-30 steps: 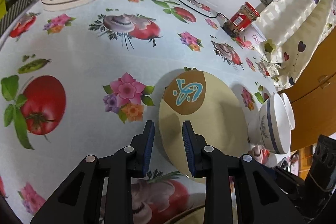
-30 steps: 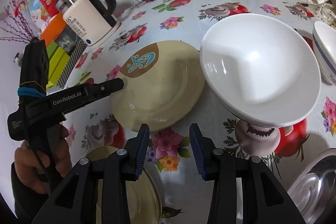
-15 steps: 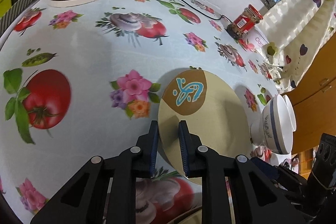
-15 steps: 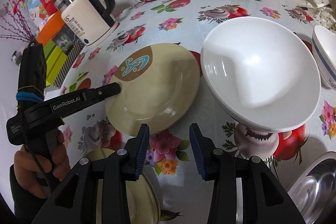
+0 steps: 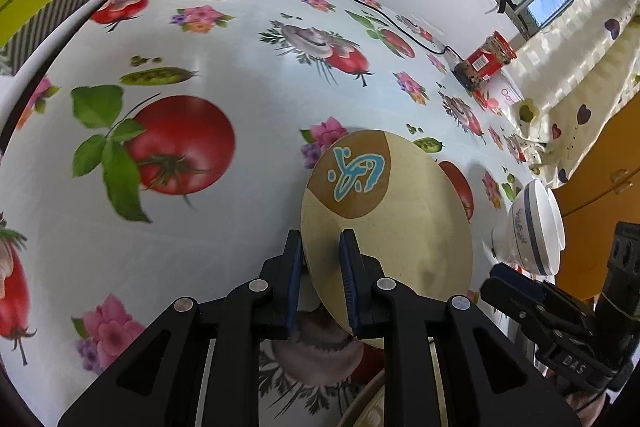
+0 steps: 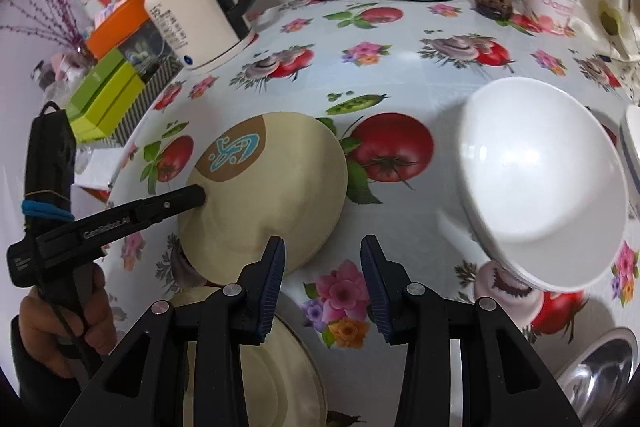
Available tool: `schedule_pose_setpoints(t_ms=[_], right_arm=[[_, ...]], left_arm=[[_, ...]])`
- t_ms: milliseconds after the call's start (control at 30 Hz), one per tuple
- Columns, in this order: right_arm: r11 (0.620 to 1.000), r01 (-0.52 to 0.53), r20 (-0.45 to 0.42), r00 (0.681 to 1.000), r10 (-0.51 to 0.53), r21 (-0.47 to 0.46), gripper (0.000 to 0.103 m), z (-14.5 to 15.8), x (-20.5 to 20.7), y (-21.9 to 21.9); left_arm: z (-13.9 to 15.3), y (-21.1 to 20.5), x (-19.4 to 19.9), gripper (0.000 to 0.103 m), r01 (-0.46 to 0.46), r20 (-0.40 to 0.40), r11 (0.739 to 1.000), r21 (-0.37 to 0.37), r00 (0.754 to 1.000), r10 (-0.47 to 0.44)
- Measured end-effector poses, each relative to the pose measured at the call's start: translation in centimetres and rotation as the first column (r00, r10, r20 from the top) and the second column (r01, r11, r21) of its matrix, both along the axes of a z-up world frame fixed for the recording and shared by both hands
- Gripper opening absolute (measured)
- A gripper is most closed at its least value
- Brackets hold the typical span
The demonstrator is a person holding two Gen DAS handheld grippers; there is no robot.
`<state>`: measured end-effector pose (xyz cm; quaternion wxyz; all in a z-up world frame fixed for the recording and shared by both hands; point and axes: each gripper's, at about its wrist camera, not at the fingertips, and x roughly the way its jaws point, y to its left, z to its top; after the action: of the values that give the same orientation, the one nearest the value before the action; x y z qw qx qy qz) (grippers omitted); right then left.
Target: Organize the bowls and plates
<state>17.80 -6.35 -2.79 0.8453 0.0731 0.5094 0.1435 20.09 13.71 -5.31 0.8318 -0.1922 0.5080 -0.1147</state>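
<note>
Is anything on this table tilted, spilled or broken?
The beige plate is tilted: the left gripper is shut on its rim, so one edge is off the tablecloth. The large white bowl also leans on its side. No spill or damage shows.

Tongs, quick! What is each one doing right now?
Left tongs: closed on the rim of the beige plate, tilted up off the table.
Right tongs: open, holding nothing.
</note>
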Motion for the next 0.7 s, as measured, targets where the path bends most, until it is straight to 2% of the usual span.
schedule_pose_setpoints(t_ms=[300,400,433,700], right_arm=[[0.999,-0.033,-0.031,0.999,0.032,-0.034,0.038,-1.5,1.8,1.5],[0.999,-0.035,-0.041,0.999,0.034,-0.036,0.034,-1.9,2.2,1.8],[0.999,-0.039,-0.038,0.999,0.038,-0.036,0.031,-1.9,2.3,1.9],[0.998,-0.039,-0.010,0.999,0.039,-0.051,0.026,-1.4,2.7,2.1]], left_arm=[[-0.2,0.5,-0.2,0.020,-0.014,0.004,1.000,-0.022,1.000,0.014],[-0.2,0.6,-0.1,0.020,-0.018,0.007,0.999,-0.027,1.000,0.018],[-0.2,0.6,-0.1,0.020,-0.018,0.007,0.999,-0.027,1.000,0.018],[0.1,0.6,0.2,0.020,-0.034,0.015,0.999,-0.009,0.999,0.034]])
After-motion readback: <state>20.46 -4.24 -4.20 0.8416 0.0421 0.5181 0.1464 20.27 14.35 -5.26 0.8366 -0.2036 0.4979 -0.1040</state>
